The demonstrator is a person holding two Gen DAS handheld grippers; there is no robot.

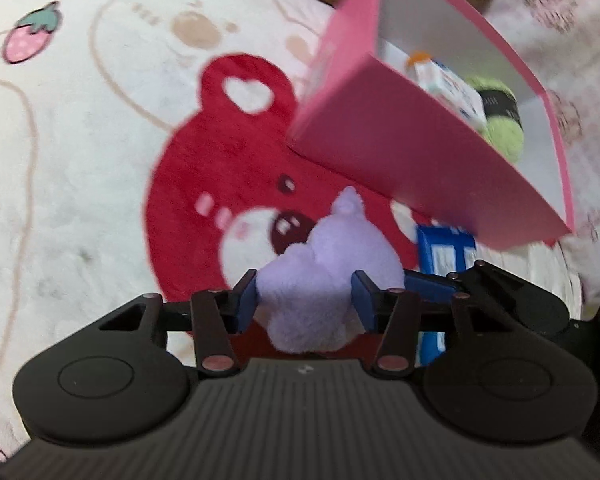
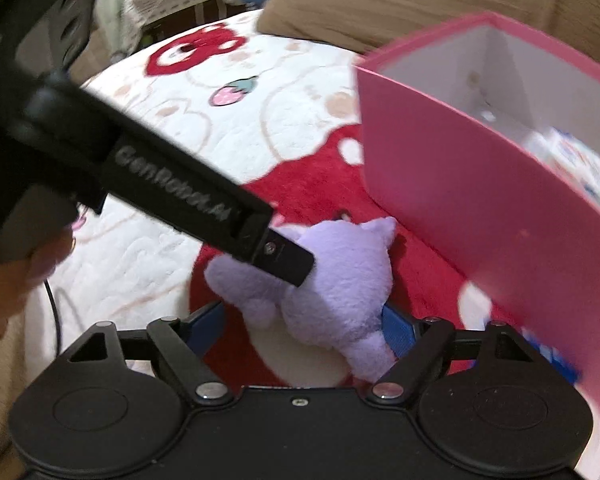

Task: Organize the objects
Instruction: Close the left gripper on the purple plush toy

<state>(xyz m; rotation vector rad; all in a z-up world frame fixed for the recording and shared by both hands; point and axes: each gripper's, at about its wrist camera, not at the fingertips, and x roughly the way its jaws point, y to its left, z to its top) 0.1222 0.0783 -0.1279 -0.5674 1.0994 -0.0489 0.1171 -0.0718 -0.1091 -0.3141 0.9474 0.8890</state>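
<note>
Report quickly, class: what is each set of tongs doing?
Left tongs: shut on the purple plush toy.
Right tongs: open around the same toy.

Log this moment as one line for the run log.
left tool: shut on purple plush toy | right tool: open, around the plush | pink box: beside, holds green yarn and small carton | blanket: underneath

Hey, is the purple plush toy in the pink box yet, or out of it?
Out. The purple plush toy is gripped by the left gripper, outside the pink box.

Black grippers, blue fingers (image 1: 247, 300), white "GenRobot.AI" lettering.
</note>
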